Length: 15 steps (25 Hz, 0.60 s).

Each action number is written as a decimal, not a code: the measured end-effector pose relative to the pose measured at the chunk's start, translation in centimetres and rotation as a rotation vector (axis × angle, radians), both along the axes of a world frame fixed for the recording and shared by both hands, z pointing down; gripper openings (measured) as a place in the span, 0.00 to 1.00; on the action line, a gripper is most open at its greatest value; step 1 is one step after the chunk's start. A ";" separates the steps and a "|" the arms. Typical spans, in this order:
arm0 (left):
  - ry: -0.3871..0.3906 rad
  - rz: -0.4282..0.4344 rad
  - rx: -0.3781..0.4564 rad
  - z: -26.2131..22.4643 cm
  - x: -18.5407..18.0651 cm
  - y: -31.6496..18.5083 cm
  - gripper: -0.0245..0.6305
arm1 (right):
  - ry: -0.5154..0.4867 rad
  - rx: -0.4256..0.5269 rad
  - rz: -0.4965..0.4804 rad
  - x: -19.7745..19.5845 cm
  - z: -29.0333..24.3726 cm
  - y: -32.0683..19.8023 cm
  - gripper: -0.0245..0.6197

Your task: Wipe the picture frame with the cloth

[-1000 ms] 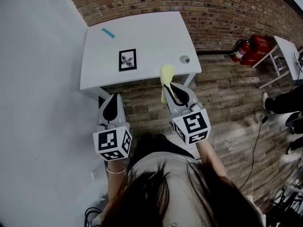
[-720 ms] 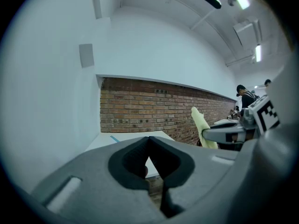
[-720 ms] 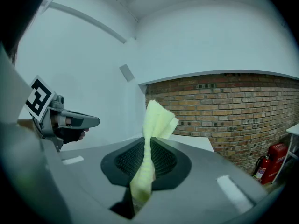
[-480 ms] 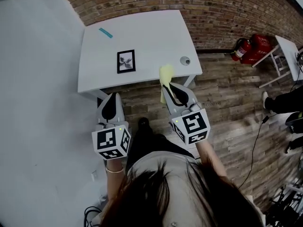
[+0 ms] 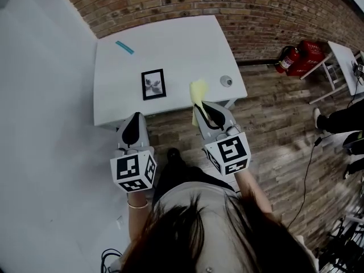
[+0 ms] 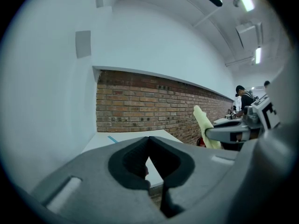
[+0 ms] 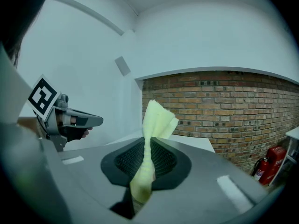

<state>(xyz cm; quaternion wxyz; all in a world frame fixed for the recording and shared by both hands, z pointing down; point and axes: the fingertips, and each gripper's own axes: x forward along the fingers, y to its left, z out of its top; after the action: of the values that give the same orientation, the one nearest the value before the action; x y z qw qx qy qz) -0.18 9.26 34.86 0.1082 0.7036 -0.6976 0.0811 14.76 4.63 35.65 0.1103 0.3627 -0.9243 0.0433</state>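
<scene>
A small black picture frame [image 5: 153,84] lies flat on the white table [image 5: 170,47], near its front edge. My right gripper [image 5: 200,106] is shut on a pale yellow cloth [image 5: 198,92], which sticks out past the jaws over the table's front edge; the same cloth [image 7: 152,139] stands upright between the jaws in the right gripper view. My left gripper [image 5: 134,118] is shut with nothing in it, just short of the table's front edge and below the frame. Its jaws meet in the left gripper view [image 6: 149,140].
A teal strip [image 5: 124,47] lies at the table's far left, a small round grey object [image 5: 226,81] at its front right. A brick wall [image 5: 239,4] runs behind the table. Red fire extinguishers [image 5: 298,56] stand on the wooden floor at right, beside another white table [image 5: 347,58].
Both grippers have come closer to the table; the table and frame sit lower in the head view. The cloth now overlaps the table's front edge. Both grippers stay shut.
</scene>
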 end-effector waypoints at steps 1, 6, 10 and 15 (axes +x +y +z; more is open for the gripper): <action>0.000 0.001 -0.004 0.1 -0.5 -0.4 0.04 | 0.003 -0.003 0.001 -0.4 0.1 -0.3 0.10; 0.007 0.031 -0.008 0.5 -2.8 -3.0 0.04 | 0.023 -0.006 0.031 -2.6 0.5 -2.5 0.10; 0.008 0.060 -0.003 0.5 -4.4 -4.8 0.04 | 0.037 -0.008 0.053 -4.4 0.7 -4.2 0.10; 0.024 0.093 -0.011 0.7 -6.3 -6.2 0.04 | 0.050 -0.014 0.072 -6.8 0.8 -5.6 0.10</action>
<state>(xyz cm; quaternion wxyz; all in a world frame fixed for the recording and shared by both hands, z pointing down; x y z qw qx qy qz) -6.48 3.10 35.58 0.1164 0.7355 -0.6624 0.0814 7.97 -1.01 36.43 0.1342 0.3961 -0.9073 0.0445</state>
